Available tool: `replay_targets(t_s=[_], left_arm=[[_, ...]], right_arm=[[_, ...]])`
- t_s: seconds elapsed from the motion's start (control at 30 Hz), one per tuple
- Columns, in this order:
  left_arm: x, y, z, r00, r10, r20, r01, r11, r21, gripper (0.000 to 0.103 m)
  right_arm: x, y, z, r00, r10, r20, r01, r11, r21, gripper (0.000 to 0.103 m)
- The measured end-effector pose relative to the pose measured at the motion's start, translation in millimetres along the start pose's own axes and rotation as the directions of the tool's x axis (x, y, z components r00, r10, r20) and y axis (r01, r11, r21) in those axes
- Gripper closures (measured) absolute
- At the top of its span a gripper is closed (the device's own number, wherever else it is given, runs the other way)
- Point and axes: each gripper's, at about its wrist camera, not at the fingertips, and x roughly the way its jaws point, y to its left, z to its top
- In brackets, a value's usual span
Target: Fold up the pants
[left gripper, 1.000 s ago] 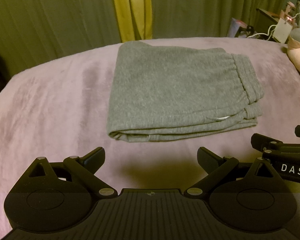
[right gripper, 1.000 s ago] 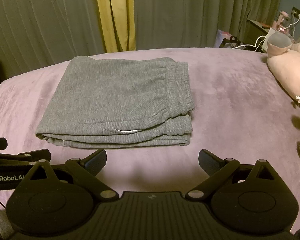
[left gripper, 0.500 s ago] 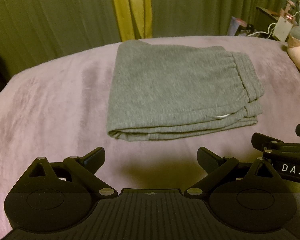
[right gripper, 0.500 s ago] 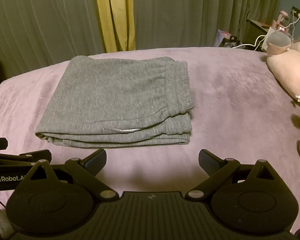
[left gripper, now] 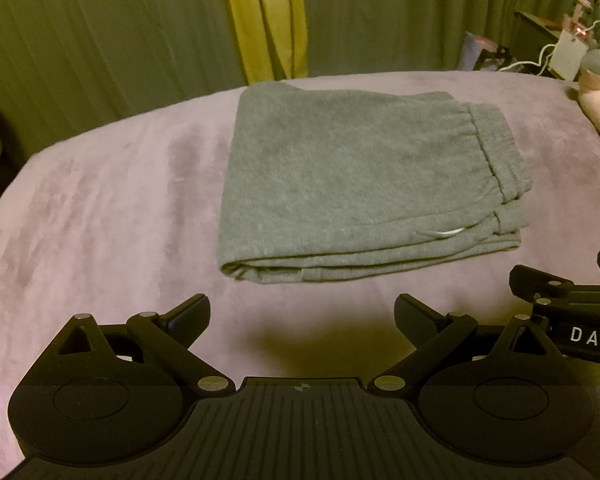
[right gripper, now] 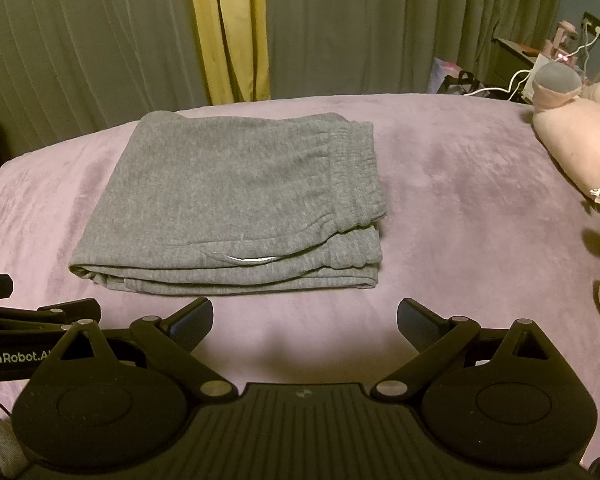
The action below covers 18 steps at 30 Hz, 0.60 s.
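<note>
Grey pants (left gripper: 360, 184) lying folded on the purple blanket (left gripper: 100, 208), at 12 o'clock from both grippers. Left gripper (left gripper: 302, 316) and right gripper (right gripper: 305, 320) hovering short, jaws gaping wide, holding nothing.

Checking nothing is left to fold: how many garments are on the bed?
1: the grey pants, folded into a flat stack on the purple blanket, ahead of both open hand-held grippers. Nothing else looks like clothing; anything beyond the frame is unseen.
</note>
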Motion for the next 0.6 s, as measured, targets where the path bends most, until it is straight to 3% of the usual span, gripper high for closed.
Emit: replay_targets(t_s=[0.6], left_arm=[[1.7,-1.5,1.2,1.0,0.015,0.006,-0.015,1.0,0.01,0.002]], right_arm=[[1.0,2.0,-0.7,1.0,-0.002,-0.001,0.002,1.0,-0.017,0.004]])
